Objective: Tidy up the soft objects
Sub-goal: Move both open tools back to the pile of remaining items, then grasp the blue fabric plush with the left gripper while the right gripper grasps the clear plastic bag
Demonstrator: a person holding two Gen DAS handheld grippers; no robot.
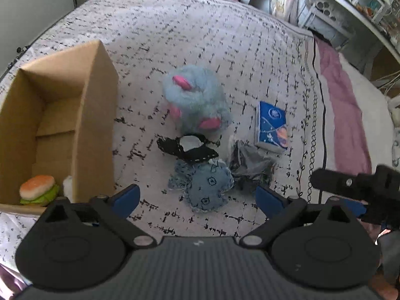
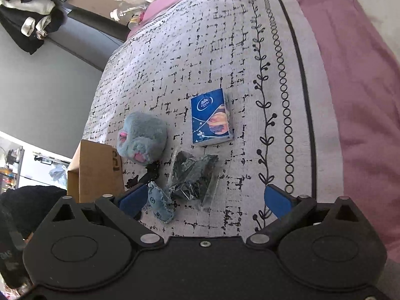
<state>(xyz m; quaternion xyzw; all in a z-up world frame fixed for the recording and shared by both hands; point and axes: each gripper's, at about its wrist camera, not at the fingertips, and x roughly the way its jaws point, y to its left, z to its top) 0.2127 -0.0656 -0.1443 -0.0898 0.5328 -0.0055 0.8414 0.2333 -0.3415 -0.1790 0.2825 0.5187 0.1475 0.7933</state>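
Note:
On the patterned bedspread lie a fluffy blue plush with pink paws [image 1: 196, 100] [image 2: 143, 138], a black fabric piece [image 1: 187, 148], a denim soft toy [image 1: 203, 187] [image 2: 160, 203], a clear bag of dark cloth [image 1: 250, 167] [image 2: 195, 177] and a blue tissue pack [image 1: 272, 126] [image 2: 211, 117]. An open cardboard box [image 1: 97, 115] [image 2: 97, 170] at the left holds a burger toy [image 1: 38, 190]. My left gripper [image 1: 197, 197] is open just above the denim toy. My right gripper [image 2: 205, 201] is open near the bag; it also shows in the left wrist view [image 1: 355, 183].
The bedspread [image 1: 200, 37] has bare room beyond the objects. A pink blanket [image 2: 362, 75] lies along the right. Cluttered shelves [image 1: 337, 5] stand behind the bed. Something white [image 1: 67, 183] sits in the box beside the burger.

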